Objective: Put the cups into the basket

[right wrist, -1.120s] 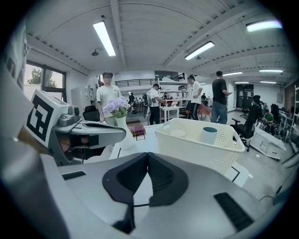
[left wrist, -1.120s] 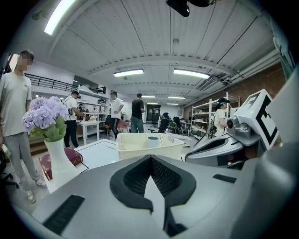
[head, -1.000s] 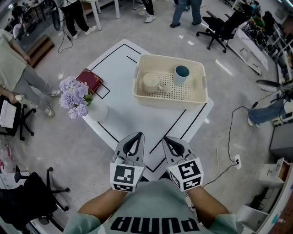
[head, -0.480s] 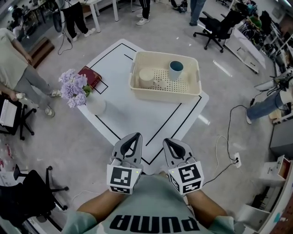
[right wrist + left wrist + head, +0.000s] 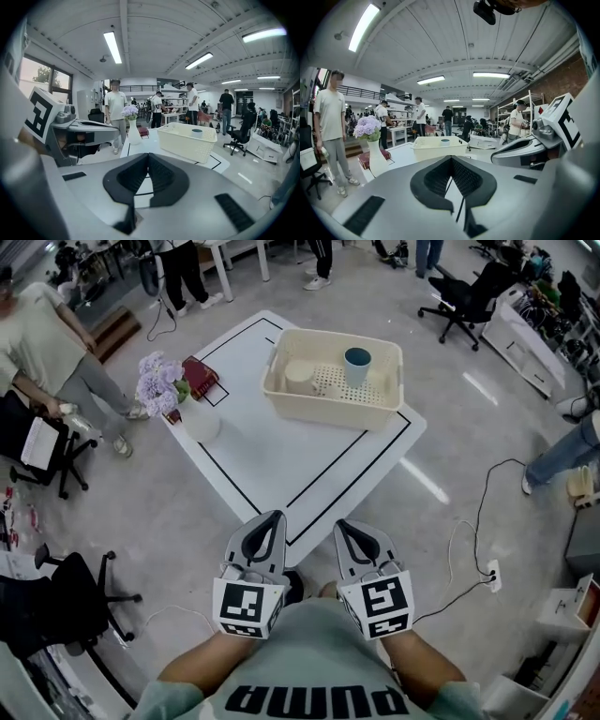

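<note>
Left gripper (image 5: 271, 518): jaws together, nothing between them. Right gripper (image 5: 348, 525): jaws together, empty. Both are held close to the body, well short of the white table (image 5: 281, 465). The cream basket (image 5: 330, 397) sits on the table's far part. Inside it a blue cup (image 5: 356, 365) stands upright, with a cream cup (image 5: 300, 377) near it. A vase of purple flowers (image 5: 161, 386) and a red book (image 5: 200, 377) are at the table's left corner.

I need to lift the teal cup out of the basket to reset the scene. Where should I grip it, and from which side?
Probably by the rim, coming from straight above, with one jaw inside and one outside. The teal cup stands upright with its mouth open upward. The walls of the basket rise around it, so a sideways approach looks blocked.
</note>
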The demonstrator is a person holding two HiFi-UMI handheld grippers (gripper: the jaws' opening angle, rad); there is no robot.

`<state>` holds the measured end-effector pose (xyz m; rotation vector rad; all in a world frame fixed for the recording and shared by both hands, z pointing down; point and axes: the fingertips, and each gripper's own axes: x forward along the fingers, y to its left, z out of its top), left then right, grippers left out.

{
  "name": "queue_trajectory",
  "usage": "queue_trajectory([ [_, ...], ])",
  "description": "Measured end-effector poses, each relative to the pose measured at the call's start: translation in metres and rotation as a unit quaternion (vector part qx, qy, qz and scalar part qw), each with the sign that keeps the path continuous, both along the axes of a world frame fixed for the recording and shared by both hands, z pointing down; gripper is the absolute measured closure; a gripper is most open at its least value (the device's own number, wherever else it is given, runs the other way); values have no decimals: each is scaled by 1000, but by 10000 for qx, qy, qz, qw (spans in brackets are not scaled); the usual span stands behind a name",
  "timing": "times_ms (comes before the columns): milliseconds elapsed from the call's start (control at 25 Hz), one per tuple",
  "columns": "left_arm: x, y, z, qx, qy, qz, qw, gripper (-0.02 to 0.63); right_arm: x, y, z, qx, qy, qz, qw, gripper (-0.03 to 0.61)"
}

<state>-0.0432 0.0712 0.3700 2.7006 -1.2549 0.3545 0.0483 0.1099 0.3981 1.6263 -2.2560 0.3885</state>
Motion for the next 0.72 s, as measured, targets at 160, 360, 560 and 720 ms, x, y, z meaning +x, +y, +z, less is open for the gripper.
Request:
queue_trajectory([
  [160, -6, 22, -2, 28, -79, -229, 9997, 607, 1, 20, -5, 34, -56, -131, 9999, 563],
  [360, -9, 41, -8, 93, -117, -158, 9998, 607, -3, 36, -9, 92, -28, -69, 9999, 563],
  [560, -25, 54, 3, -11, -168, -6, 9999, 607, -19, 45, -16, 122, -72, 82, 9999, 562],
  [720, -39, 58, 2, 22, -142, 119, 9998, 607, -27, 57, -10, 55, 17, 335, 9994, 563],
])
